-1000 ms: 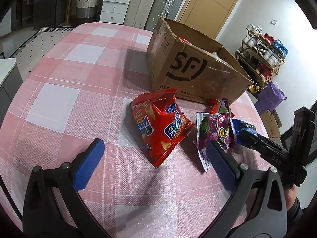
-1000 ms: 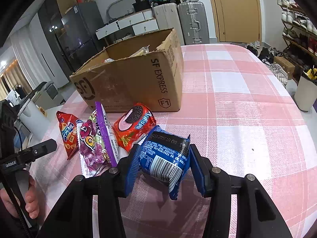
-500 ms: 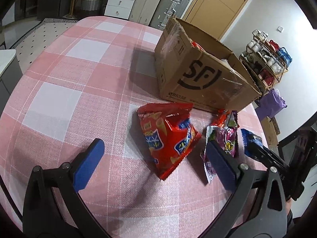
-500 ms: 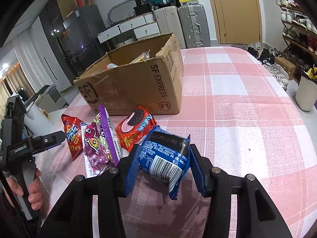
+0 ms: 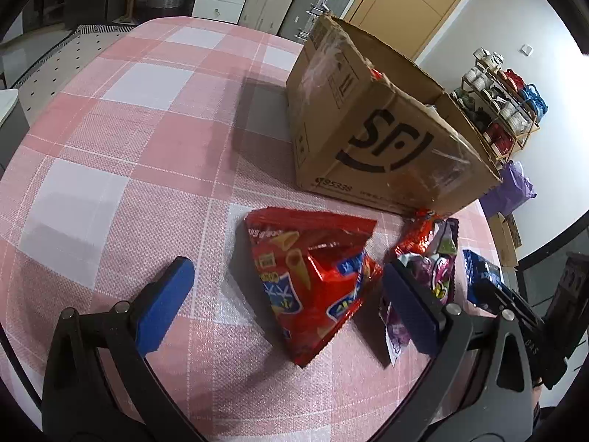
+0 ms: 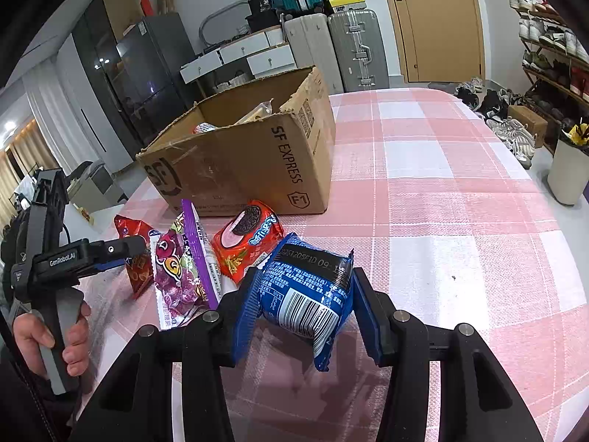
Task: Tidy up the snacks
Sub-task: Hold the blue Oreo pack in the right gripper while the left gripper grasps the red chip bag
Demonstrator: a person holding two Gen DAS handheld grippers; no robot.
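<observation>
My right gripper (image 6: 300,316) is clamped on the blue pack (image 6: 307,294), held just above the table (image 6: 460,191). My left gripper (image 5: 283,294) hangs spread wide over the red bag (image 5: 313,276) — nothing in it. I judge the box (image 6: 250,162) is the target: I'd lift clear of its near wall before releasing, keeping the squeeze light — the wrapper crushes. Purple pack (image 6: 180,269) and Oreo pack (image 6: 246,235) wait beside the box. Checked pink cloth; suitcases (image 6: 338,48), shoe rack (image 6: 552,37) behind.
</observation>
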